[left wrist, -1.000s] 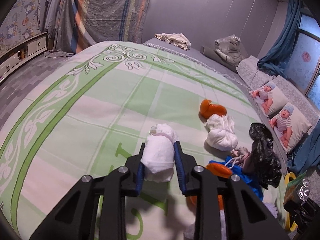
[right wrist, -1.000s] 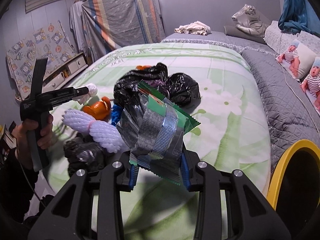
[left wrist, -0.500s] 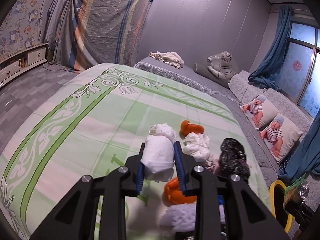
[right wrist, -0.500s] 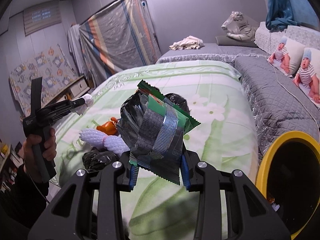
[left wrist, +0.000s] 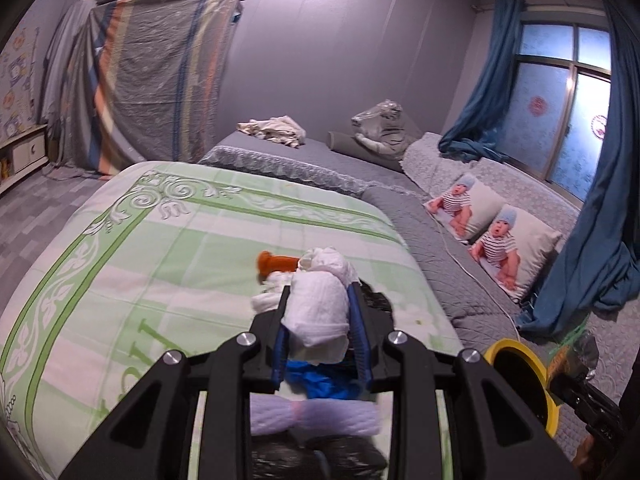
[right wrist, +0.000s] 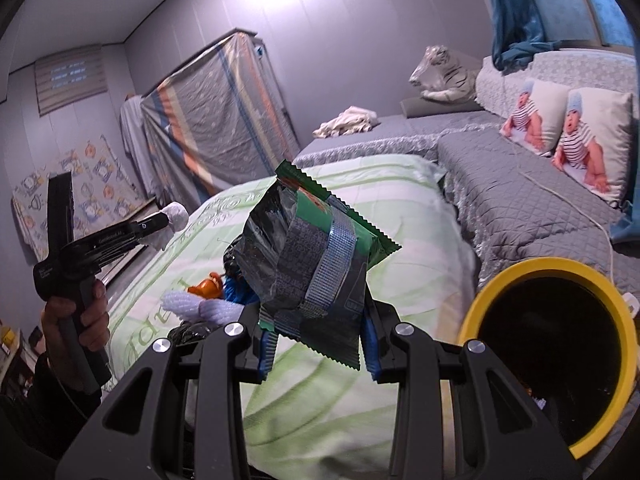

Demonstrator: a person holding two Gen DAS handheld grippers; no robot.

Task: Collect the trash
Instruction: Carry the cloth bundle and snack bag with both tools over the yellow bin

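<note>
Bed [left wrist: 168, 264] sitting mid-frame; left hand-held gripper [left wrist: 320, 316] gripping tissue wad [left wrist: 318, 308], right hand-held gripper [right wrist: 316, 344] pinching snack wrapper [right wrist: 316, 268]; wrapper risking missing yellow-rimmed bin [right wrist: 560, 272] lower right.

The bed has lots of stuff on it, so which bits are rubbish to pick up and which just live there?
Rubbish job:
white rolled tissue wad
crinkly green foil snack wrapper
yellow-rimmed black bin
orange plastic scrap

Just there:
baby-print pillows
plush white tiger
blue curtain
</note>
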